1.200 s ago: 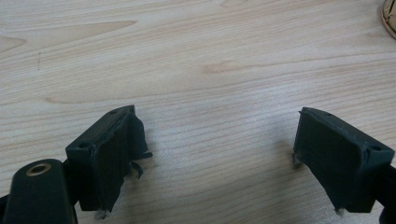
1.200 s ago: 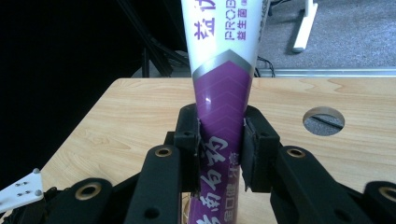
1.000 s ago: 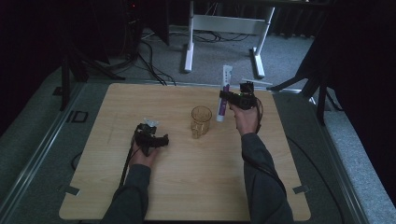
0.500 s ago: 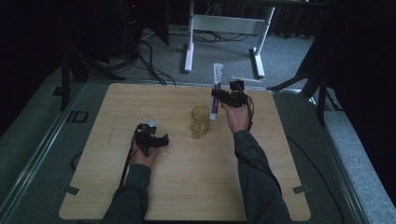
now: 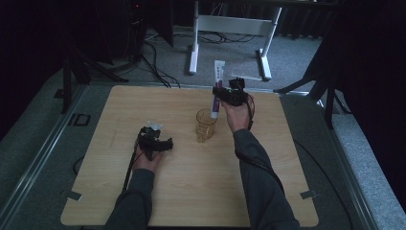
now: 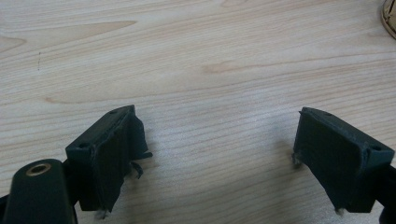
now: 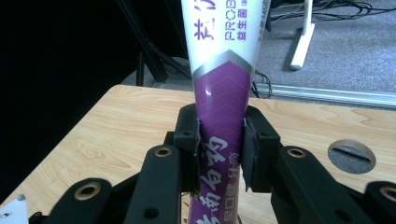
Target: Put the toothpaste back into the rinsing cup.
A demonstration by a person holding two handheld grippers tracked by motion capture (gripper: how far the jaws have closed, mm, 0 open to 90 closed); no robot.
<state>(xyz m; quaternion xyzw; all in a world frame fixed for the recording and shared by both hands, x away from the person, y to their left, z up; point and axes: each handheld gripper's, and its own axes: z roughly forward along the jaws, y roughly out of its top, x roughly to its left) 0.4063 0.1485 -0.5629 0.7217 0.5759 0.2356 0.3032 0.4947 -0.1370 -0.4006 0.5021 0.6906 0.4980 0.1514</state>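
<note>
Job: you are putting the toothpaste tube [image 5: 217, 91] into the glass cup [image 5: 206, 124].
What changed: a moment ago your right tongs [image 5: 221, 92] held the tube farther back and to the right of the cup. Now the tube stands right over the cup, bottom end at the rim.
What that means: I think the carry is done. Lowering it and letting go are left.
Right tongs: clenched on the purple part of the tube, tube standing up straight.
Left tongs [image 5: 165, 144]: released, wide apart, holding nothing, resting on the counter [image 5: 167, 191] to the left of the cup. They have not moved.
Right gripper view: you can see both pads [image 7: 189, 140] pressing the tube [image 7: 223, 116] and the writing on it. The high view is too far away for that.
High view: you can see the tube lined up with the cup.
Left gripper view: bare wood between the jaws, and a bit of the cup [image 6: 389, 16] at the top right corner.
</note>
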